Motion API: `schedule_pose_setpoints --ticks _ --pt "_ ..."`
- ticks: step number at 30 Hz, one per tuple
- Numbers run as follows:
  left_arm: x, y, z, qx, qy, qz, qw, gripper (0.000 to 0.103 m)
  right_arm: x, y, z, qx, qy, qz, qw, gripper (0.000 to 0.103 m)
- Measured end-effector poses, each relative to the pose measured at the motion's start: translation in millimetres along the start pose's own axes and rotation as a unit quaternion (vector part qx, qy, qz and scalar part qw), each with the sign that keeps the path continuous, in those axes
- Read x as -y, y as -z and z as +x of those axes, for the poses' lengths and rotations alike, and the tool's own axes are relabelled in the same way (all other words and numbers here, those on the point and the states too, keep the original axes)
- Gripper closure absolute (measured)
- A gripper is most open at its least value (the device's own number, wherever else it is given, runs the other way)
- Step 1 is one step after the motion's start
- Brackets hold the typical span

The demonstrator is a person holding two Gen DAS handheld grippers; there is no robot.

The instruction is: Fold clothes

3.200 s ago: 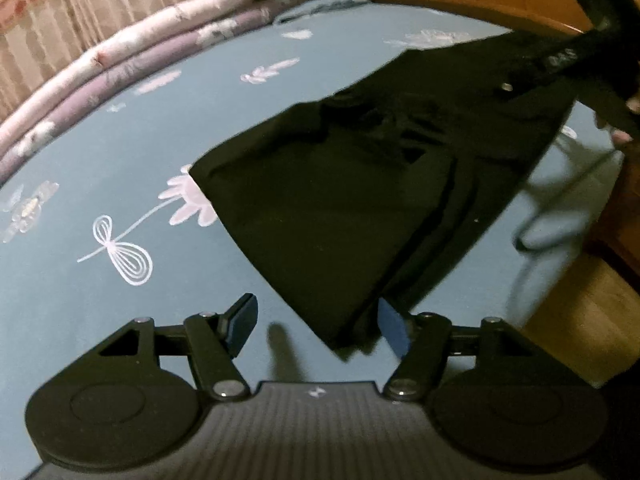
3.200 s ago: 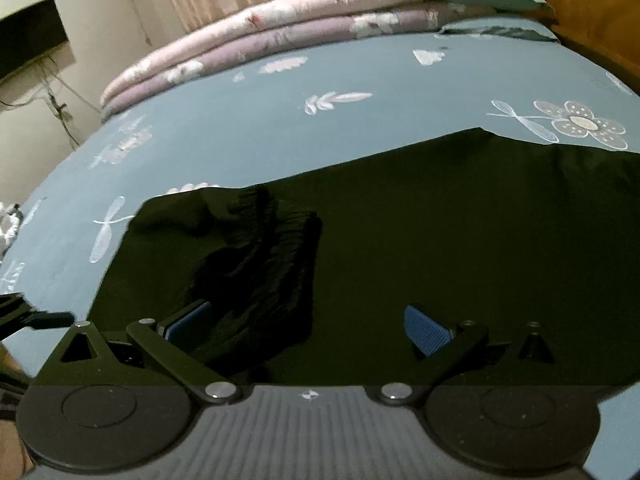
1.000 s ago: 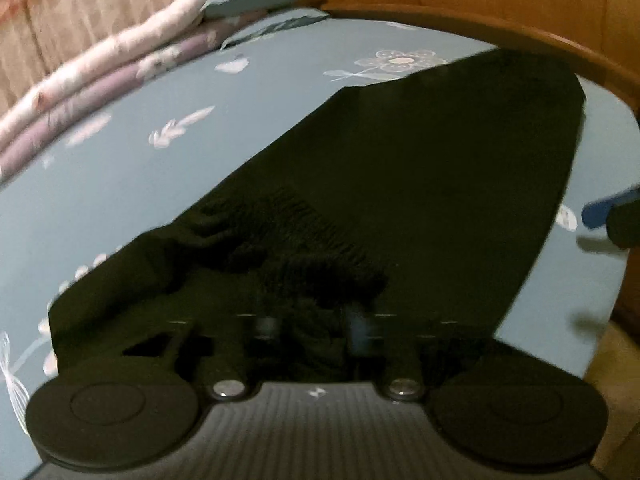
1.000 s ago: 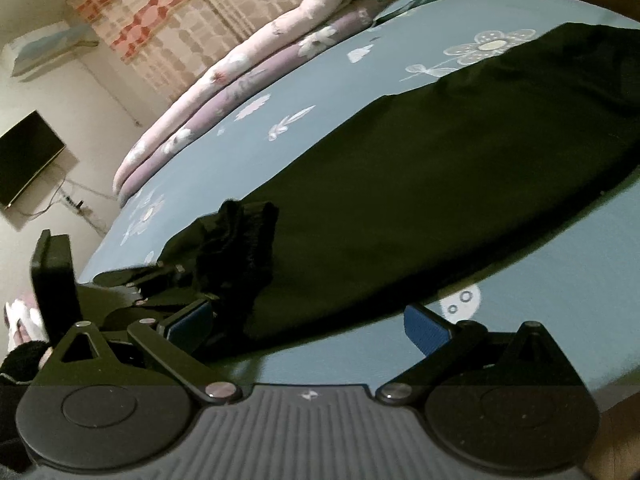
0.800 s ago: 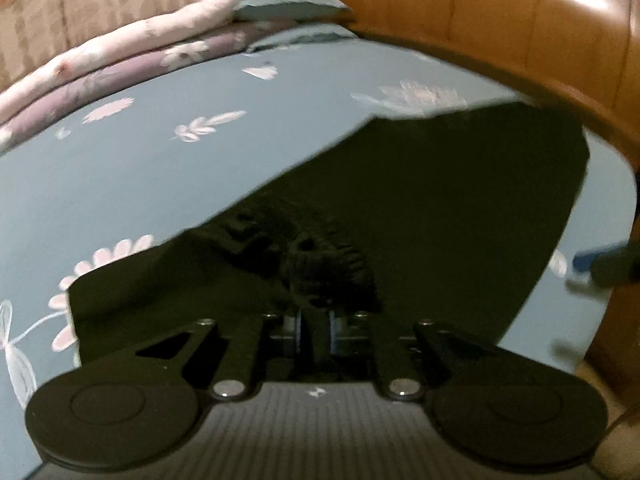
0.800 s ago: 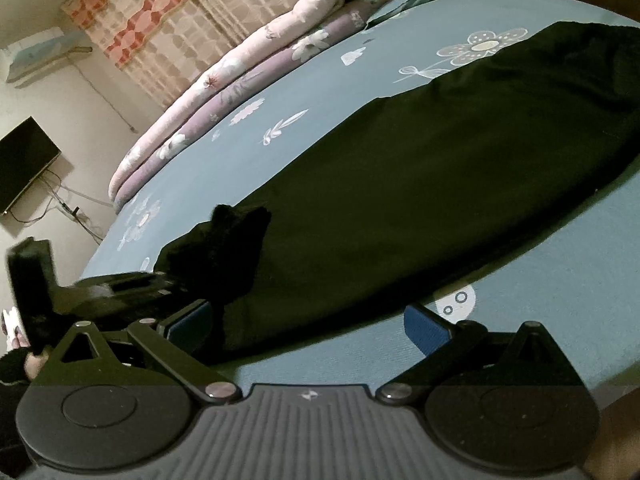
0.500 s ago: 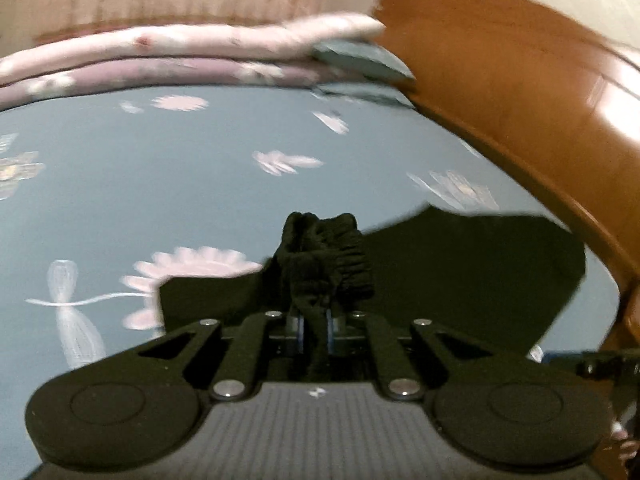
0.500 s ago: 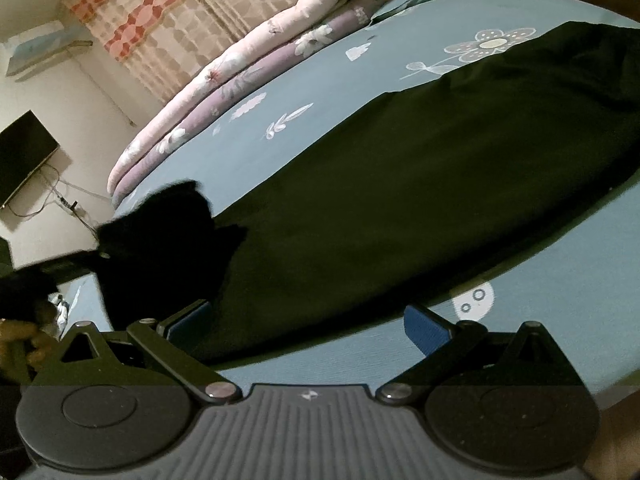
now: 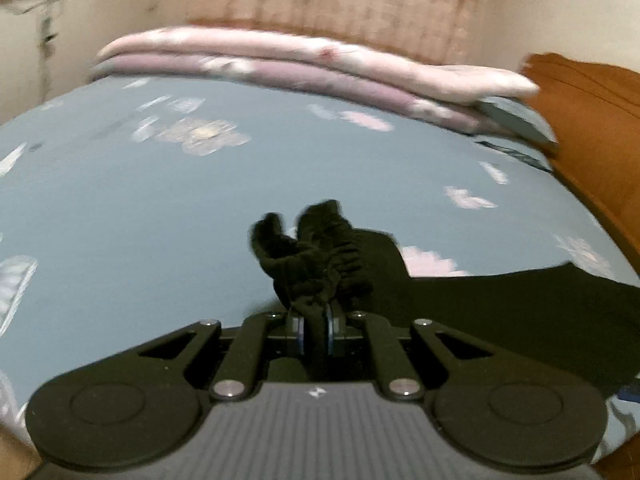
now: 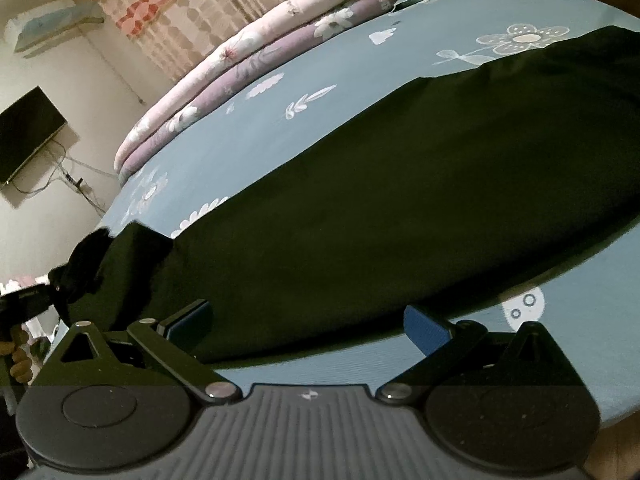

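Presently, blue floral bedsheet [image 10: 340, 92] beneath all, black trousers [image 10: 400, 184] spread flat across bedsheet, left gripper [image 9: 315, 330] clamped on trousers' gathered waistband [image 9: 316, 256] lifted off bedsheet, right gripper [image 10: 308, 324] jaws wide apart, empty, at trousers' near edge.

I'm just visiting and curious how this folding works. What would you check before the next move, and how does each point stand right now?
1. Left gripper shut on the black fabric garment's bunched elastic end: ok.
2. Right gripper open, holding nothing: ok.
3. Garment lies spread on the blue flowered bedsheet: ok.
4. Garment free of wrinkles: cannot tell, too dark.
5. Far end within the bed's edge: cannot tell.
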State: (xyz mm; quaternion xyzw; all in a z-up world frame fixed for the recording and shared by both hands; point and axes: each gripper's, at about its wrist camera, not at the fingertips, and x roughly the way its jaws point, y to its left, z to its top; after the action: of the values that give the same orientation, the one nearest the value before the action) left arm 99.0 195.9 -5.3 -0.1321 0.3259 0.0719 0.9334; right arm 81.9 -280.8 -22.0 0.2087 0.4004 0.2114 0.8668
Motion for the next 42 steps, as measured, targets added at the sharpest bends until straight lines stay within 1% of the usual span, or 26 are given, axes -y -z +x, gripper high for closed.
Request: schedule_pose_setpoints --ticks 2,3,4,5,7,8,11,13,15,17,18,21,23,24,25,26,27,28,29,31,34,36,38,40,41,42 --pt "-25 11 4 -0.014 -0.005 -0.038 0.9992 0.085 -1 1 2 -0.004 0.002 -0.003 1.0 0.0" --pt "-37 18 6 -0.022 -0.004 -0.057 0.9982 0.084 -2 1 3 -0.006 0.002 -0.005 1.0 0.0" --pt "-47 25 9 -0.031 -0.002 -0.075 0.9967 0.08 -3 1 4 -0.008 0.003 -0.006 1.0 0.0" --pt "-56 32 12 -0.04 -0.003 -0.092 0.9949 0.072 -3 0 5 -0.01 0.005 -0.008 1.0 0.0" --pt "-69 45 16 -0.052 -0.011 -0.125 0.9907 0.067 -4 -2 7 -0.012 0.008 -0.01 1.0 0.0" --pt "-74 50 16 -0.053 -0.011 -0.139 0.9888 0.062 -5 -2 8 -0.013 0.009 -0.012 1.0 0.0" --pt "-82 53 7 -0.037 -0.015 -0.152 0.9876 0.059 -8 -4 8 -0.013 0.016 -0.02 1.0 0.0" --pt "-76 43 0 -0.018 -0.025 -0.135 0.9904 0.06 -11 -8 7 -0.007 0.02 -0.029 0.999 0.0" --pt "-68 29 -7 0.011 -0.027 -0.102 0.9944 0.058 -15 -15 3 0.004 0.021 -0.039 0.999 0.0" --pt "-59 11 -6 0.03 -0.02 -0.062 0.9974 0.049 -21 -22 0 0.016 0.015 -0.051 0.998 0.0" --pt "-55 2 1 0.035 -0.017 -0.042 0.9984 0.048 -24 -26 -1 0.021 0.012 -0.058 0.998 0.0" --pt "-47 -16 28 0.029 -0.009 0.013 0.9995 0.047 -33 -36 6 0.029 0.007 -0.076 0.997 0.0" --pt "-46 -24 51 0.015 -0.011 0.039 0.9991 0.046 -41 -42 16 0.027 0.004 -0.079 0.996 0.0" --pt "-46 -25 59 0.007 -0.012 0.039 0.9991 0.046 -45 -45 21 0.025 0.003 -0.08 0.996 0.0" --pt "-48 -25 65 -0.003 -0.012 0.03 0.9995 0.049 -48 -48 25 0.022 0.004 -0.083 0.996 0.0" --pt "-50 -25 71 -0.012 -0.011 0.021 0.9996 0.057 -51 -51 29 0.019 0.005 -0.086 0.996 0.0" --pt "-52 -25 76 -0.022 -0.01 0.011 0.9996 0.085 -55 -53 32 0.016 0.006 -0.09 0.996 0.0" --pt "-54 -25 82 -0.032 -0.01 0.002 0.9995 0.086 -58 -55 34 0.012 0.007 -0.094 0.995 0.0" --pt "-54 -25 80 -0.031 -0.009 -0.002 0.9995 0.087 -61 -58 36 0.008 0.008 -0.096 0.995 0.0" --pt "-50 -26 64 -0.014 -0.008 -0.003 0.9999 0.088 -64 -66 42 0.003 0.012 -0.099 0.995 0.0" --pt "-55 -28 57 -0.021 -0.003 -0.016 0.9997 0.089 -68 -77 52 0.003 0.011 -0.096 0.995 0.0" --pt "-62 -27 60 -0.03 -0.004 -0.024 0.9993 0.087 -71 -80 61 -0.004 0.003 -0.095 0.995 0.0" --pt "-67 -24 69 -0.036 -0.02 -0.029 0.9987 0.086 -75 -82 71 -0.012 0.002 -0.102 0.995 0.0" --pt "-66 -25 67 -0.024 -0.021 -0.023 0.9992 0.086 -81 -80 78 -0.019 0.002 -0.111 0.994 0.0" --pt "-65 -26 65 -0.015 -0.018 -0.018 0.9996 0.084 -83 -78 80 -0.022 -0.002 -0.114 0.993 0.0" --pt "-63 -27 61 -0.006 -0.018 -0.014 0.9997 0.076 -85 -75 80 -0.024 -0.005 -0.118 0.993 0.0"
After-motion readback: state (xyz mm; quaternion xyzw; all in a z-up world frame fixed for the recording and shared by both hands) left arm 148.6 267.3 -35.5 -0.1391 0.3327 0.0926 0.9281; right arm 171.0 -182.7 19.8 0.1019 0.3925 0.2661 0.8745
